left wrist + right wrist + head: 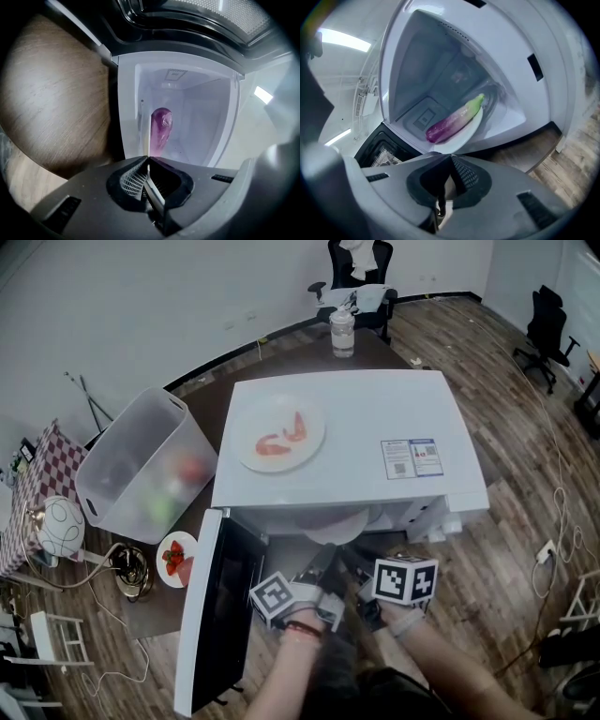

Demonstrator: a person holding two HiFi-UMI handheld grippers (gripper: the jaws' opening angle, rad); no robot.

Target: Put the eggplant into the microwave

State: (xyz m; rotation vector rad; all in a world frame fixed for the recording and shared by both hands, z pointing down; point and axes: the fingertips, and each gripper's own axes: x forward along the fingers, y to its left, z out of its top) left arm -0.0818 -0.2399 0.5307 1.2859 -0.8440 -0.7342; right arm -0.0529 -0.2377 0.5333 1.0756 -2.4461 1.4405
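i see my left gripper (323, 566) and right gripper (353, 563) side by side at the mouth of the white box-shaped microwave (375, 418), whose dark-windowed door (220, 615) hangs wide open to the left. the long purple eggplant with a pale green end (454, 119) lies on a round white plate (461, 140), and that plate sits partly inside the cavity with its near edge sticking out of the opening. in the left gripper view the jaws are pinched together on the thin rim of the plate, seen edge-on, with the eggplant just beyond. in the right gripper view the jaws are likewise closed to a narrow slit on the plate's near rim. on top of the microwave rests a second white plate carrying red curled pieces (253, 442). a clear plastic bin (141, 474) stands to the left, beside a small dish of red fruit (173, 554).
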